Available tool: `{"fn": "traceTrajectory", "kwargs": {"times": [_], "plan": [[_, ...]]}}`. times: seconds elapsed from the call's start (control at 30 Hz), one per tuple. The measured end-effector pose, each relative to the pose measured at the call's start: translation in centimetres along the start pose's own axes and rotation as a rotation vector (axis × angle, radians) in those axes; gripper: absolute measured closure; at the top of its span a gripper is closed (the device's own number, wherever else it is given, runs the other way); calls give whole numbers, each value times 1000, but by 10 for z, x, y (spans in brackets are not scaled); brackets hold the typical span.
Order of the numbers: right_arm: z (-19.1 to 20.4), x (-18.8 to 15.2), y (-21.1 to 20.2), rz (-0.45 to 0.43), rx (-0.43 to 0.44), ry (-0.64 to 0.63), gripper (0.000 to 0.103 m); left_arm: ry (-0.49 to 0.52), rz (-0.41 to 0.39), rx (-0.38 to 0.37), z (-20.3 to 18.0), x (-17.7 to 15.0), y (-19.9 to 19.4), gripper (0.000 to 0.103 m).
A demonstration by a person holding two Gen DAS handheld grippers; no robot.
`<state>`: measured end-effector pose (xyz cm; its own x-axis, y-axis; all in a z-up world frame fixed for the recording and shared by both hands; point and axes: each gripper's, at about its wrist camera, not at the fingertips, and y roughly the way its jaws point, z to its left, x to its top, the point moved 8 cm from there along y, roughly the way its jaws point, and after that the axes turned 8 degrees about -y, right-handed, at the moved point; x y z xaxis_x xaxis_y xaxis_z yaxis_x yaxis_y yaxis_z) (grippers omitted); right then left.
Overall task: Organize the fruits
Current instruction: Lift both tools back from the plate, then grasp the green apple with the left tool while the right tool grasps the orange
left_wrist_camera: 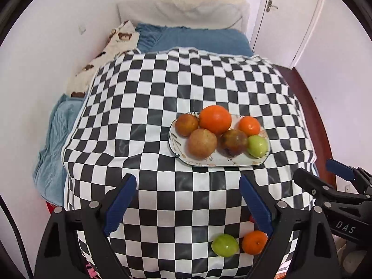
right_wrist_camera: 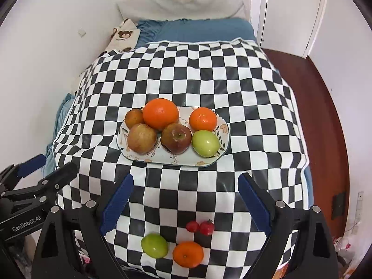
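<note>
Both tongs spread wide and empty: left tongs (left_wrist_camera: 188, 207) and right tongs (right_wrist_camera: 186, 204) hover side by side above the near part of the checkered cloth (right_wrist_camera: 209, 81), pointing steeply down; nothing between the blue pads (right_wrist_camera: 117, 205) of either.

Loose fruit near the front edge of the cloth, below and between the pads: green fruit (right_wrist_camera: 154, 245) and small orange (right_wrist_camera: 188, 254) just beside each other, green to the left; two small red fruits (right_wrist_camera: 200, 227) touching one another, slightly farther in; in the left wrist view, only the green fruit (left_wrist_camera: 225, 244) and the small orange (left_wrist_camera: 254, 242) clearly shown, the red pair largely hidden behind the right-hand finger.

Plate (right_wrist_camera: 162, 159) farther in, toward the middle of the cloth, long axis running left to right across both views; six fruits on it already: large orange (right_wrist_camera: 161, 114), a mandarin (right_wrist_camera: 203, 119), three brownish-red apples (right_wrist_camera: 176, 138) and a green one (right_wrist_camera: 205, 143); bare plate surface mostly along the near rim.

Deciding relation: loose fruit lies nearer than the plate and almost directly under the right tongs, centred in that view; in the left view, offset toward the right-hand finger; right hand therefore judged the nearer for a pick; round fruit with no long axis, so no wrist roll likely needed, only a drop back and down; risk of rolling off the front edge if nudged.
</note>
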<state>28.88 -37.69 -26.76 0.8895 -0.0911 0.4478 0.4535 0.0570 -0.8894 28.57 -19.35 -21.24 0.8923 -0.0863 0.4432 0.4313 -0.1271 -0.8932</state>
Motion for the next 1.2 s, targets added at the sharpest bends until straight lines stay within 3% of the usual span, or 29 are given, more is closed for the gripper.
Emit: {"fn": "traceTrajectory", "kwargs": {"times": [0.3, 0.5, 0.63, 0.7, 0.83, 1.0, 1.2], "plan": [[-3, -13, -52, -96, 3, 45, 10, 11, -78, -23, -7, -8, -42, 12], [-5, -25, -64, -103, 14, 77, 9, 3, -65, -31, -7, -18, -42, 12], [-8, -49, -36, -12, 46, 97, 6, 25, 3, -7, -9, -37, -16, 1], [-10, -66, -17, 44, 69, 114, 6, 52, 52, 10, -10, -54, 5, 1], [-16, -114, 34, 194, 138, 186, 7, 59, 231, -13, -14, -97, 53, 1], [-15, -168, 84, 344, 254, 313, 22, -67, 476, -72, -13, -149, 108, 2], [-13, -204, 128, 414, 329, 434, 25, -185, 569, -74, -1, -168, 133, 2]]}}
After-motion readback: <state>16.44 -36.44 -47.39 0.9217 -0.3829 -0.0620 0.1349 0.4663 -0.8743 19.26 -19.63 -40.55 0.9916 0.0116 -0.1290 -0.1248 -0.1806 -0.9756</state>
